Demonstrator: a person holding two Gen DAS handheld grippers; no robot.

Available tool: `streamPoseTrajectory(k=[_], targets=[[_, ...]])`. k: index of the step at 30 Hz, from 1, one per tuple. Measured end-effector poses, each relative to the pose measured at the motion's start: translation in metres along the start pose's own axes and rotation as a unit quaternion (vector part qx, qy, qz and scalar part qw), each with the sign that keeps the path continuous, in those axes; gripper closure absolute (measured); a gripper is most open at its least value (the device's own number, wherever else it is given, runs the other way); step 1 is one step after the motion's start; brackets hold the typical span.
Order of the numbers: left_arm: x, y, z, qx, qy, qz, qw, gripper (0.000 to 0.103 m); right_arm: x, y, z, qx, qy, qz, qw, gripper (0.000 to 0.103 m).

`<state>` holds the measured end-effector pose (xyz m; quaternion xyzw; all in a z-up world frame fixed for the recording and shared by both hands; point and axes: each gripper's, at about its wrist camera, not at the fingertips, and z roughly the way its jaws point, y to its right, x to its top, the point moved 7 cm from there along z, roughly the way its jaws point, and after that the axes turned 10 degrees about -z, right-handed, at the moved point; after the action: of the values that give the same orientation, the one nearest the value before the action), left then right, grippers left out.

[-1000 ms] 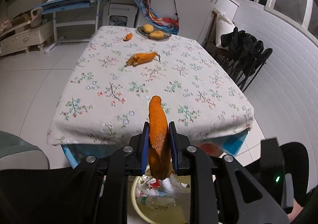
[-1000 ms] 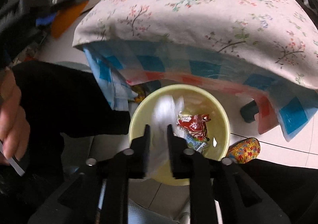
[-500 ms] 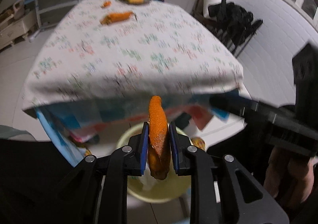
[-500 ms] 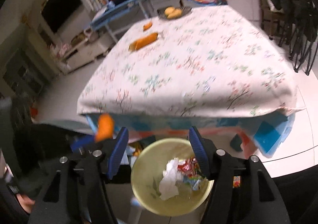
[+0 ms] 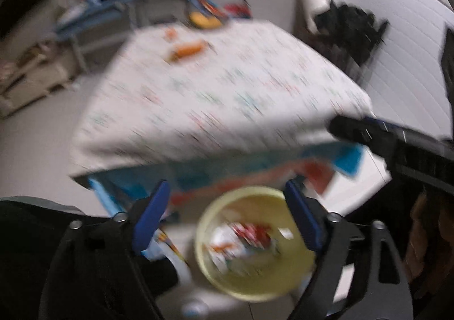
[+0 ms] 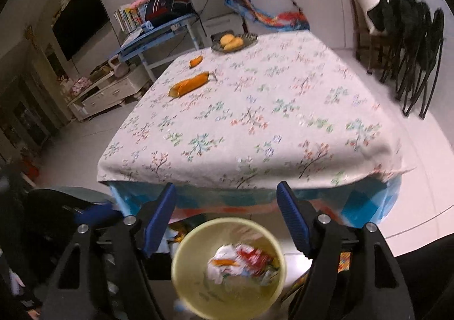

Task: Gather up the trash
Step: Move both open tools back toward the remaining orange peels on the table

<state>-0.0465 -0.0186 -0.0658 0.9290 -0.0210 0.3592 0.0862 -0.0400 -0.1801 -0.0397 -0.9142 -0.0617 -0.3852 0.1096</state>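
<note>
Both hand-held grippers hang over the yellow bin (image 6: 227, 269) with nothing between their blue pads: the left hand-held gripper (image 5: 227, 215) has its jaws opening wide, and the right hand-held gripper (image 6: 227, 215) is likewise spreading, empty. That bin stands on the floor at six o'clock in both wrist views, just below the near edge of the tabletop (image 6: 283, 121), and holds the collected trash: white crumpled paper (image 6: 221, 263), a red wrapper (image 6: 252, 257) and an orange peel (image 6: 224, 262) lying on top. Farther out, on the flowered cloth toward eleven o'clock, a long orange peel (image 6: 189, 84) lies flat, and a smaller orange scrap (image 6: 196, 61) sits beyond it. At twelve o'clock, near the far edge, a dish (image 6: 249, 39) carries yellow fruit (image 6: 231, 42). Black folding chairs (image 6: 411, 44) stand off the tabletop at two o'clock. The left wrist view is heavily blurred.
</note>
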Motion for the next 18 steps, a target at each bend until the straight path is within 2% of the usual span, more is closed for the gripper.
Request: streamPoseTrajectory(k=[3,7,18], targets=[[0.015,-0.017,-0.008,0.022,0.038,-0.034,0.9985,0.014,0.007,-0.001,-0.008,-0.029,0.028,-0.020,0.999,0.027],[0.028,-0.036,-0.010,0.041,0.056,-0.069,0.9952,0.013,0.017,-0.003,-0.022,-0.062,0.069,-0.045,0.995,0.021],[0.029,-0.041,-0.013,0.047,0.070,-0.080,0.9933,0.010,0.020,-0.009,-0.021,-0.073,0.081,-0.065,0.992,0.017]])
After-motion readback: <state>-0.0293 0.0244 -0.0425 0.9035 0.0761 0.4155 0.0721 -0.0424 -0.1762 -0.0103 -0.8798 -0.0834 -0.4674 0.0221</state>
